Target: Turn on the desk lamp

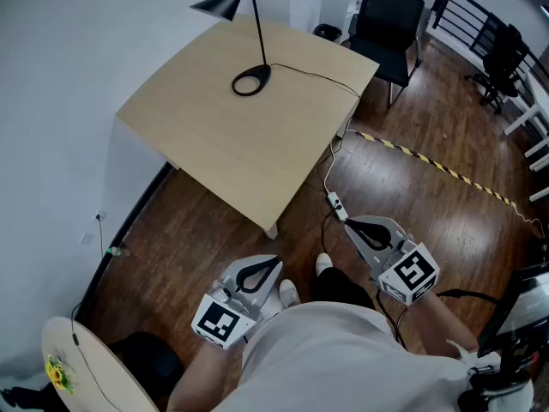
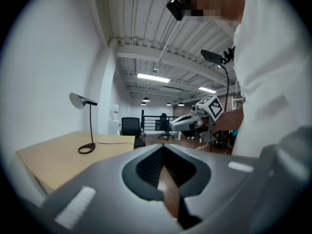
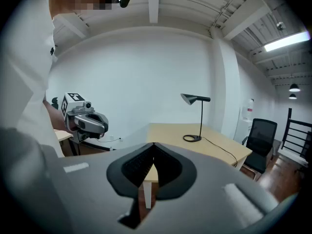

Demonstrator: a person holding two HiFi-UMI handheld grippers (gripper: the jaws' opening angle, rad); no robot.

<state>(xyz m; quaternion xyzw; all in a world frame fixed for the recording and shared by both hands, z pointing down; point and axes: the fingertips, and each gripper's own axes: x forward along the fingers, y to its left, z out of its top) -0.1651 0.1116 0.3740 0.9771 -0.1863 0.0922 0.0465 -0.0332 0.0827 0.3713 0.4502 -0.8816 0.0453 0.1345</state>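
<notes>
The black desk lamp (image 1: 254, 33) stands at the far side of the light wood table (image 1: 214, 136), its ring base (image 1: 250, 81) on the top and its shade not lit. Its cord (image 1: 319, 77) runs over the right edge down to an inline switch (image 1: 337, 204) on the floor. My left gripper (image 1: 274, 263) and right gripper (image 1: 352, 224) are held low in front of the person, short of the table's near corner, both shut and empty. The lamp (image 2: 89, 126) appears far off in the left gripper view, and the lamp (image 3: 198, 117) likewise in the right gripper view.
A black chair (image 1: 390, 24) stands behind the table's far right corner. Yellow-black tape (image 1: 437, 166) crosses the wood floor on the right. A small round table (image 1: 81, 372) sits at the lower left by the white wall. More chairs (image 1: 502, 58) stand at the far right.
</notes>
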